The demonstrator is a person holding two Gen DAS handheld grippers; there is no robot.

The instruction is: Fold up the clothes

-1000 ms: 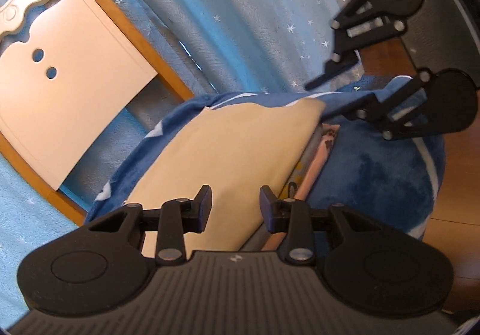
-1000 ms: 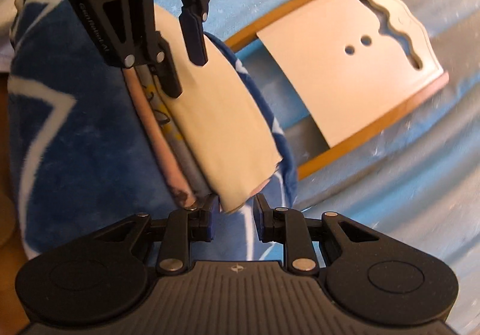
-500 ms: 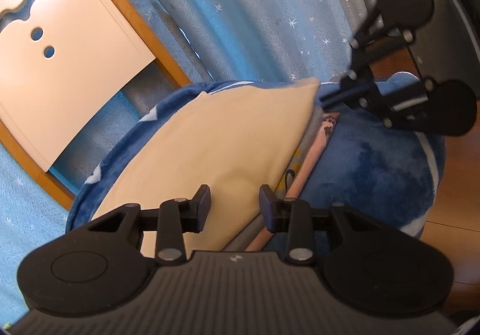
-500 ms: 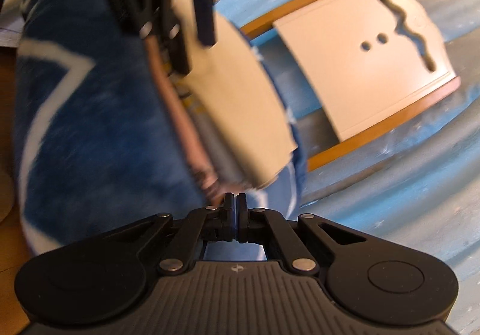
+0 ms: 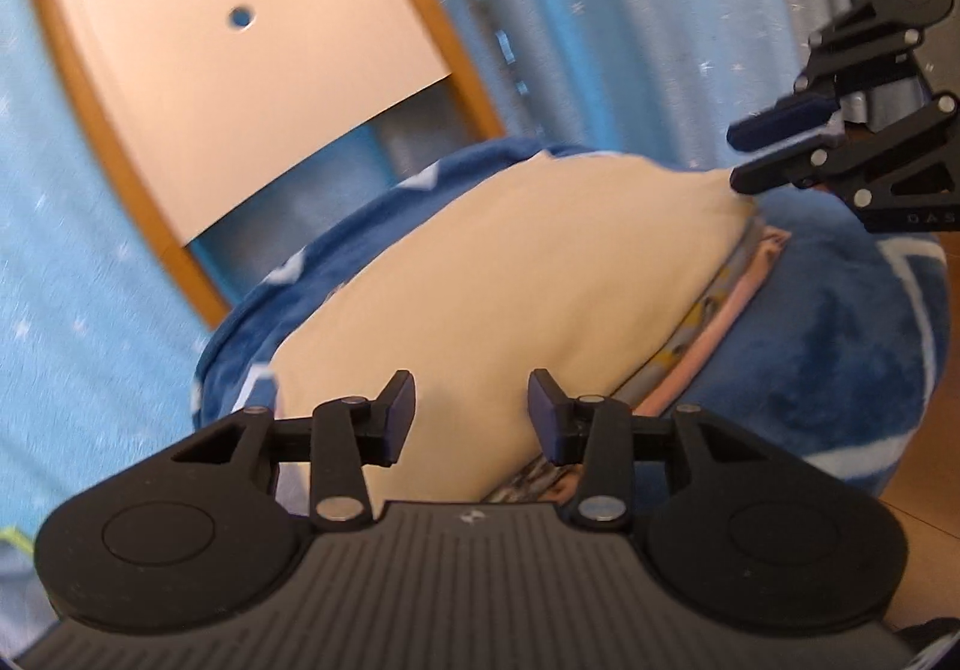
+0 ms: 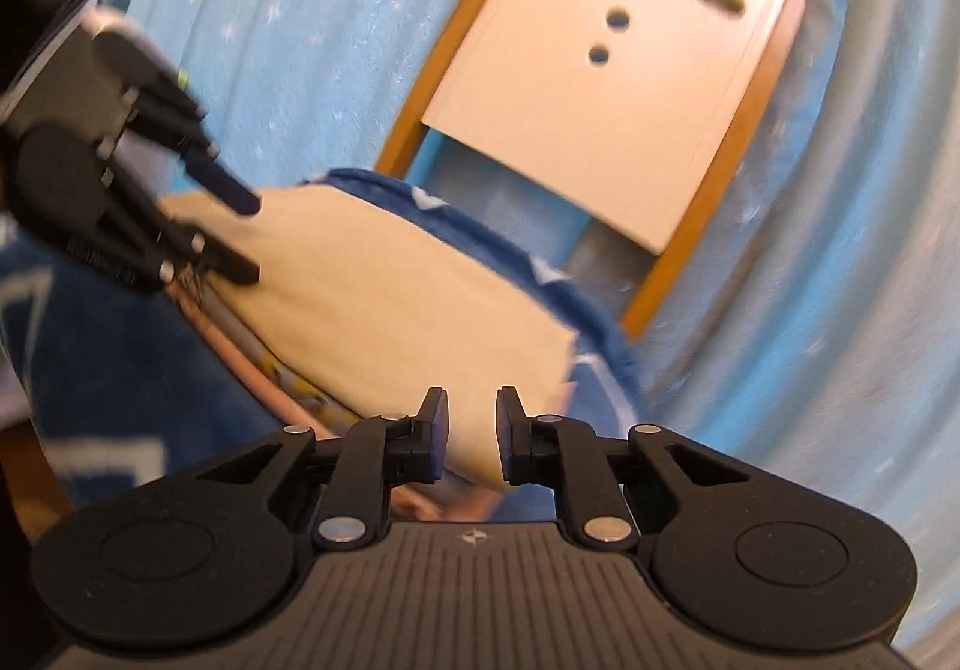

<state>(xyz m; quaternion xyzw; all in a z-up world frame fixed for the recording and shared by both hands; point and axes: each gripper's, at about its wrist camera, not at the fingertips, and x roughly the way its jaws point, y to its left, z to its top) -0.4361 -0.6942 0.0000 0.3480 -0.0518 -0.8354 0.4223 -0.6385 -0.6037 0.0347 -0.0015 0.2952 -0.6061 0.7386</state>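
Both my left tongs (image 5: 471,412) and right tongs (image 6: 471,433) hung open, empty, over the folded cream garment (image 5: 510,274) (stack apparently finished); next, I judged, fetch another.

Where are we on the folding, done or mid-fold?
Looks near done: the cream garment lies folded flat on a stack of folded clothes on the blue blanket. Nothing in hand: left gripper and right gripper are both open at its ends. No unfolded clothes in view.

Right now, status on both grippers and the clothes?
Left gripper open, right gripper open, both empty. Cream cloth folded on the stack. Nothing in the way.
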